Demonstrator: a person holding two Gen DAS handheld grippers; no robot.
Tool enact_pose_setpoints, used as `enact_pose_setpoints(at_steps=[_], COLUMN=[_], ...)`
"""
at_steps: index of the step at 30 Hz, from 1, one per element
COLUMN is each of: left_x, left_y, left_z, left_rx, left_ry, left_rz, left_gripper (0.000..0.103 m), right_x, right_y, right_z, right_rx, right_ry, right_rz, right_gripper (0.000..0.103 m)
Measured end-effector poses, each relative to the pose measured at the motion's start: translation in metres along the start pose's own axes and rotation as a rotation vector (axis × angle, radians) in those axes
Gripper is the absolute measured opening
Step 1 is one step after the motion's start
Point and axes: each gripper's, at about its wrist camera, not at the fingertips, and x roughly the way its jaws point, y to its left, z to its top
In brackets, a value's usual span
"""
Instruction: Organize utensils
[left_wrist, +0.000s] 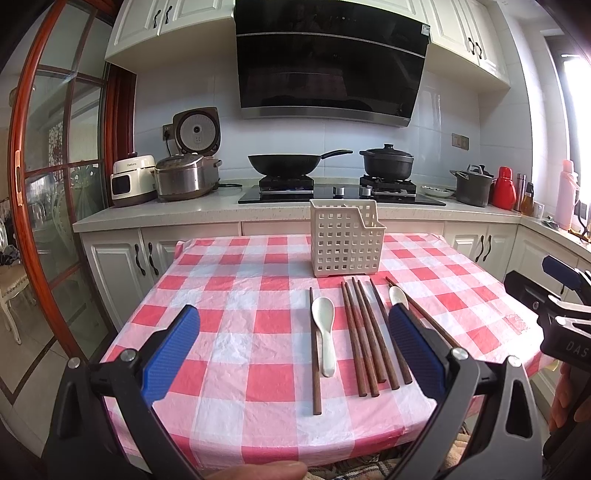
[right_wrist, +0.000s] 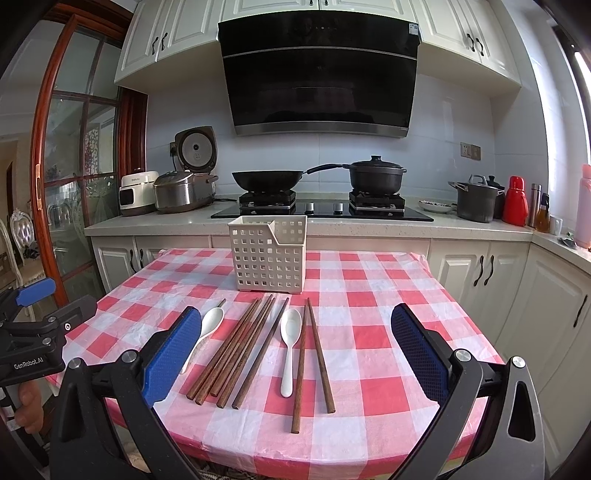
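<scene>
Matt wooden chopsticks (right_wrist: 236, 354), glossy spoons (right_wrist: 290, 343)

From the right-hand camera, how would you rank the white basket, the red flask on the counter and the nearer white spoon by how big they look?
1. White basket, clearly largest.
2 and 3. White spoon and red flask: the spoon looks longer, the flask bulkier. The spoon lies much nearer the camera, so I won't rank those two.

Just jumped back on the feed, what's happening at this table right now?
Nothing is picked up yet. A person holds the left gripper and right gripper above the near edge of the checked table, both with jaws open and empty. Chopsticks and two white spoons lie loose on the cloth. The white basket stands just beyond them, and no utensils show inside it.
</scene>
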Motion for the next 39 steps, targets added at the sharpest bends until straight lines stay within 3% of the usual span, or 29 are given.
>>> enact_pose_setpoints(at_steps=[17, 23, 25, 29, 37, 39], left_x=[0.009, 0.032, 0.044, 0.067, 0.116, 0.129], left_y=[0.003, 0.007, 0.005, 0.002, -0.008, -0.008], left_z=[0.008, 0.003, 0.003, -0.004, -0.014, -0.016], left_rx=[-0.015, -0.023, 0.002, 0.022, 0.123, 0.134], left_ry=[0.074, 0.155, 0.188, 0.249, 0.353, 0.398], left_rz=[0.011, 0.024, 0.038, -0.003, 0.055, 0.031], left_gripper=[0.098, 0.098, 0.098, 0.098, 0.098, 0.098], right_x=[0.010, 0.027, 0.035, 0.055, 0.097, 0.110], right_y=[-0.005, -0.010, -0.013, -0.022, -0.039, -0.044], right_z=[-0.002, -0.007, -0.009, -0.012, -0.020, -0.023], right_rx=[0.014, 0.030, 0.032, 0.049, 0.070, 0.079], right_ry=[0.044, 0.099, 0.118, 0.161, 0.256, 0.285], right_rz=[-0.018, -0.016, -0.020, -0.020, -0.045, -0.042], right_gripper=[0.096, 0.096, 0.096, 0.096, 0.096, 0.096])
